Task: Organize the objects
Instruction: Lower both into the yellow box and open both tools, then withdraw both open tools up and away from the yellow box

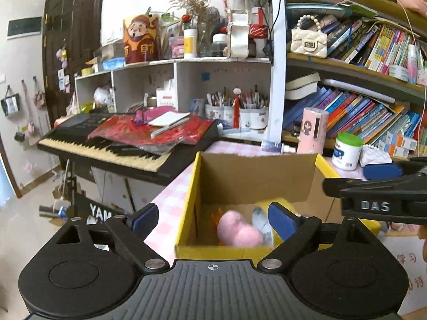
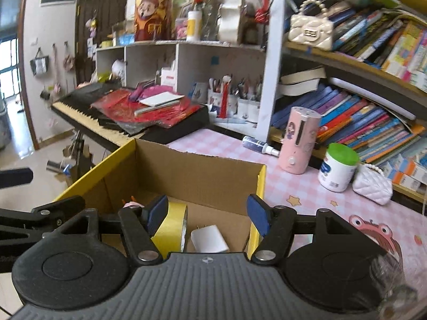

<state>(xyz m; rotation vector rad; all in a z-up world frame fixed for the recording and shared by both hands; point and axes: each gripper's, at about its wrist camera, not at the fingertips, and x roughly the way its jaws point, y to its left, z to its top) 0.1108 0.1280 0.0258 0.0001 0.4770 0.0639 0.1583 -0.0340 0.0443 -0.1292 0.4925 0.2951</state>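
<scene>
Left wrist: fuzzy pink toy [image 1: 238, 230], corrugated box [image 1: 256, 178]

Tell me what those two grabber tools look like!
Both are black plastic. The left gripper and right gripper each have two fingers tipped with blue pads, silver rivets, round discs on either side, and a ribbed grey base with a small crosshair mark.

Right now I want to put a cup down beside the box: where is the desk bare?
The pink checked tablecloth is bare between the cardboard box and the pink canister, and in front of the green-lidded jar. The keyboard and shelf edge are crowded.
</scene>
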